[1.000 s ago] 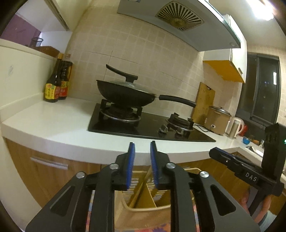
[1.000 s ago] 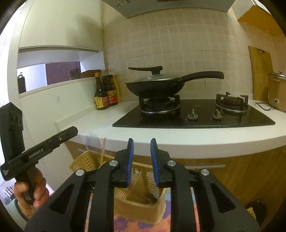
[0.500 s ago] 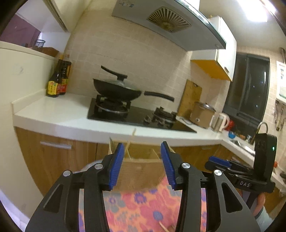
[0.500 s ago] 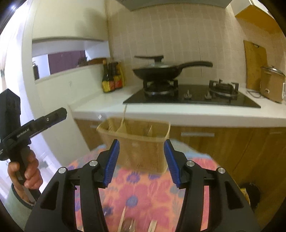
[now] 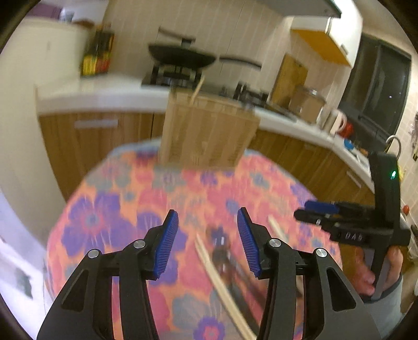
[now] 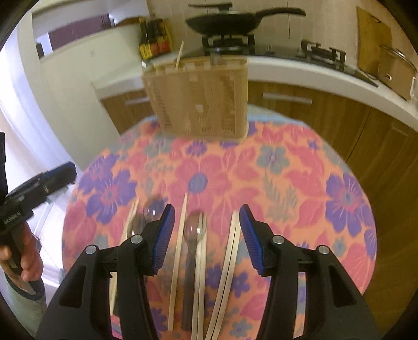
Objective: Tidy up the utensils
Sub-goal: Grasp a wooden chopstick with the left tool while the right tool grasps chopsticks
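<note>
A tan slatted utensil basket (image 6: 198, 96) stands at the far edge of the round flowered table (image 6: 300, 183), with one chopstick (image 6: 179, 55) upright in it. Near me lie several pale chopsticks (image 6: 179, 248) and two spoons (image 6: 194, 230), one (image 6: 149, 211) further left. My right gripper (image 6: 203, 232) is open and empty, just above the spoon and chopsticks. My left gripper (image 5: 207, 240) is open and empty above a chopstick (image 5: 209, 259) and a dark utensil (image 5: 222, 251); this view is blurred. The basket (image 5: 206, 133) shows there too.
Behind the table runs a white counter (image 6: 300, 70) with wooden cabinets, a stove with a black wok (image 6: 224, 22), sauce bottles (image 6: 154, 43), a cutting board (image 6: 373, 39) and a rice cooker (image 6: 397, 70). Each view shows the other gripper at its edge (image 5: 347, 222) (image 6: 34, 193).
Both grippers have opened wide and tilted down from above the basket toward the table. The basket now stands far ahead, and the chopsticks and spoons have come into view.
</note>
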